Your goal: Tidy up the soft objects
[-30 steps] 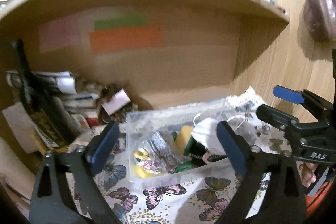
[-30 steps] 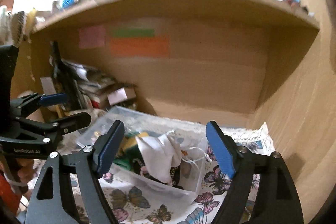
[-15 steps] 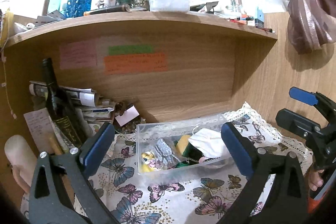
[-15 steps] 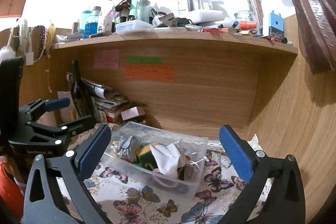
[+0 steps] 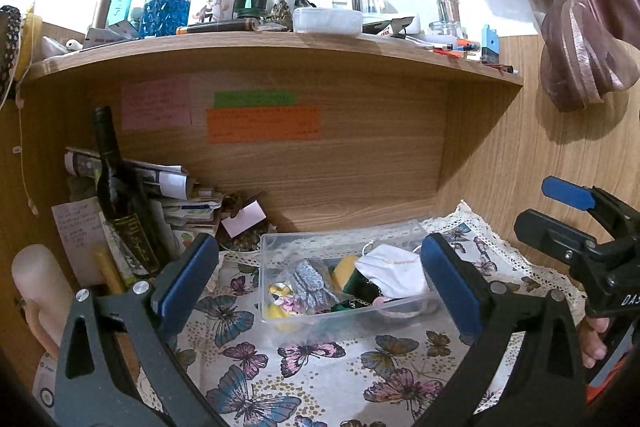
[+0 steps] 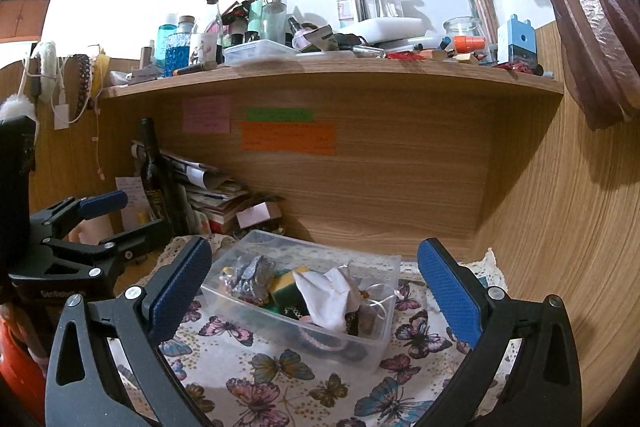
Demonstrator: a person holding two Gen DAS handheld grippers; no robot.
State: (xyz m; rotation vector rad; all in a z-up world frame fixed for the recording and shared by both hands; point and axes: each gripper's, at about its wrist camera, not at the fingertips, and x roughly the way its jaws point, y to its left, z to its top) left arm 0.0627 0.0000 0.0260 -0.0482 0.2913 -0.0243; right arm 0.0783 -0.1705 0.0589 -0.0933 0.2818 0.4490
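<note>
A clear plastic box (image 5: 280,313) (image 6: 376,341) sits on a butterfly-print cloth (image 5: 320,379) (image 6: 280,387) under a wooden shelf. It holds soft things: a white face mask (image 5: 394,269) (image 6: 332,293), a yellow-green sponge (image 5: 346,269) (image 6: 286,285), a silvery scrunchie (image 5: 308,277) (image 6: 252,277) and small yellow items (image 5: 280,301). My left gripper (image 5: 320,281) is open and empty, back from the box. My right gripper (image 6: 314,289) is open and empty too, also back from the box.
A dark wine bottle (image 5: 120,195) (image 6: 158,183) and stacked papers (image 5: 176,195) stand at the back left. The shelf (image 5: 272,47) above carries many bottles and jars. A wooden side wall (image 6: 560,227) closes the right. A tied curtain (image 5: 576,27) hangs upper right.
Both grippers have pulled back and up from the box. The view widened to show the shelf top. The box and its contents have not moved.
</note>
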